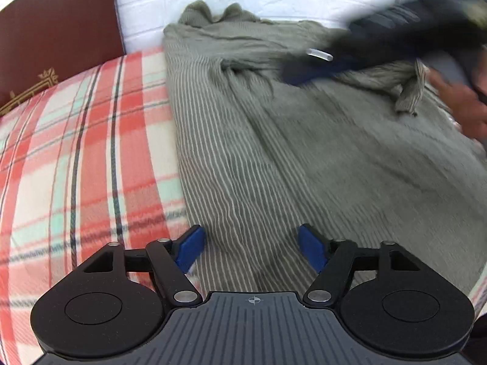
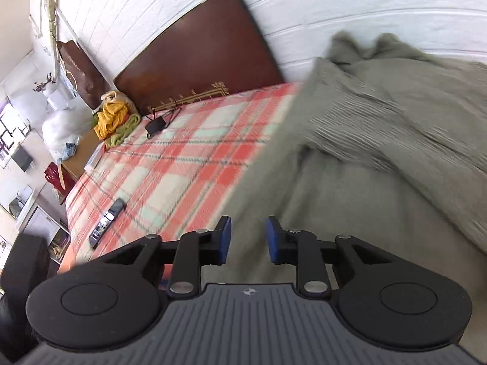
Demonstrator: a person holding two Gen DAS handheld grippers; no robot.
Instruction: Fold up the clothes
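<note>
A lived-in home bedroom. Ahead of the fingers lies a bed under a red-and-mint plaid blanket [image 2: 188,158], backed by a dark brown headboard [image 2: 197,57] against a white brick-pattern wall [image 2: 365,9]. Beyond the left finger, crumpled clothes [image 2: 114,118] and a phone [image 2: 107,223] lie on the blanket.

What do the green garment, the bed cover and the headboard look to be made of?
Green garment: a soft ribbed or fine-striped knit, matte; thin pale lines and loose folds suggest it.
Plaid bed cover: woven fabric, possibly brushed cotton or wool blend, matte with a slightly fuzzy weave.
Headboard: glossy dark brown, lacquered wood or leatherette; the sheen leaves it open. Gold trim at its base.
</note>
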